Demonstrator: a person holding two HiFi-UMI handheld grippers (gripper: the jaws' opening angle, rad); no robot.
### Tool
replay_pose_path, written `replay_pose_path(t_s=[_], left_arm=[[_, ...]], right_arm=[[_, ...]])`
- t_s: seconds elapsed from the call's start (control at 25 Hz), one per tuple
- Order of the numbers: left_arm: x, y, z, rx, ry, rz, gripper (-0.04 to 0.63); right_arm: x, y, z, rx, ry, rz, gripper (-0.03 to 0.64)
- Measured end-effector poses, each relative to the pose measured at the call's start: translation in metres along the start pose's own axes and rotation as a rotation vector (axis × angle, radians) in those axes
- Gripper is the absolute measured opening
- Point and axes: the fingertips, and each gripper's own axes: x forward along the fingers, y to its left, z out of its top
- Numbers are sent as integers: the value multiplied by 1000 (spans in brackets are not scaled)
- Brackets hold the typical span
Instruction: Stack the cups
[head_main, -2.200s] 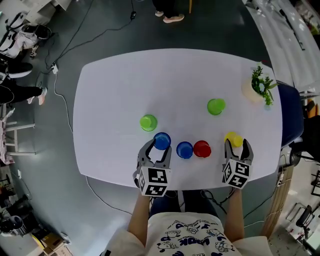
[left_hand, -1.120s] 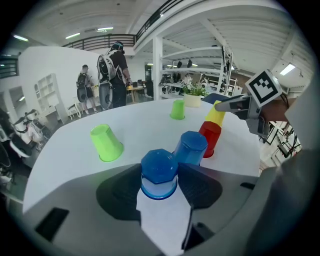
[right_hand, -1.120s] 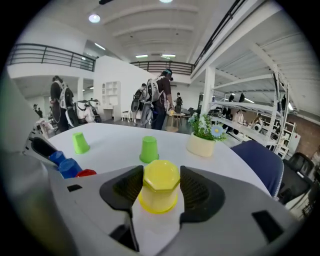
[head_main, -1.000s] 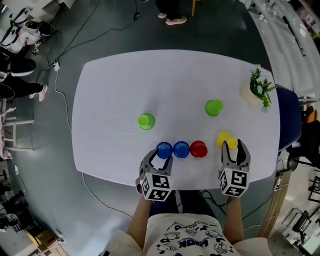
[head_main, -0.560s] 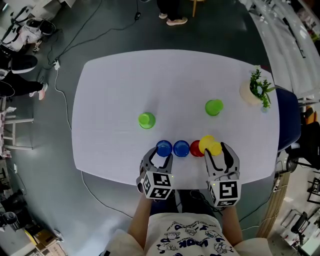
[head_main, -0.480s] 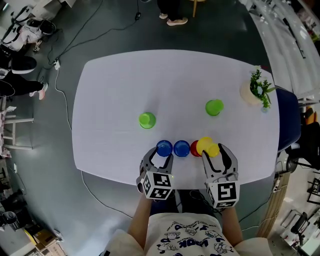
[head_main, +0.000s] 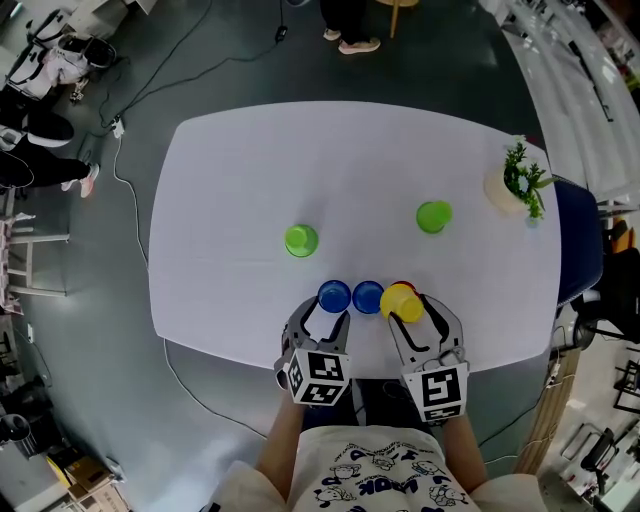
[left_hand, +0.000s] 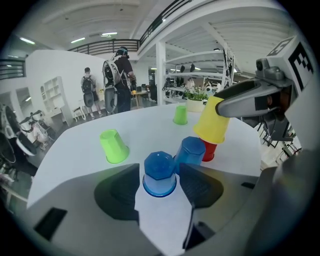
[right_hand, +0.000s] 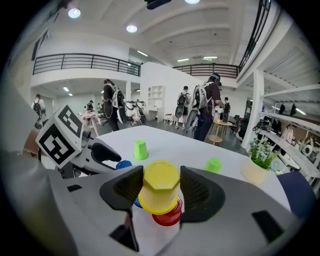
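The right claw (right_hand: 161, 186) is clenching the inverted yellow cup (head_main: 401, 300), holding it tilted right over the red cup (right_hand: 172, 214). I judge the capping step is beginning; next it is needing levelling, then lowering squarely. The left claw (left_hand: 160, 182) has just been opening, its jaws standing loose around a blue cup (left_hand: 159, 172) on the desk (head_main: 350, 160). Farther off, two green cups (head_main: 300, 240) are waiting.

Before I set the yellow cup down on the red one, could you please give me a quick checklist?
1. Grip: right gripper shut on yellow cup, ok.
2. Aim: yellow cup over red cup, ok.
3. Tilt: yellow cup tilted, not ok.
4. Room: red cup clear of right blue cup, cannot tell.
5. Other hand: left gripper off left blue cup, ok; its jaws have just been opening, cup between them.
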Motion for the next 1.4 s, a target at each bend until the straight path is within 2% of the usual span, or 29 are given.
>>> replay_pose_path(t_s=[0.36, 0.68, 0.92, 1.12, 1.28, 1.4], left_arm=[[-26, 22, 16, -56, -62, 24, 258], [-28, 68, 26, -117, -97, 78, 262], [-11, 108, 47, -125, -112, 110, 284], [10, 134, 58, -114, -94, 129, 296], [35, 139, 55, -108, -65, 102, 296], [50, 139, 45, -100, -10, 77, 296]], right_arm=[[5, 7, 0, -1, 17, 7, 250], [7, 13, 3, 22, 17, 6, 250], [5, 15, 12, 73, -15, 9, 330], [2, 16, 17, 86, -23, -21, 333], [0, 12, 18, 96, -24, -46, 333], [-1, 10, 24, 115, -36, -56, 333]])
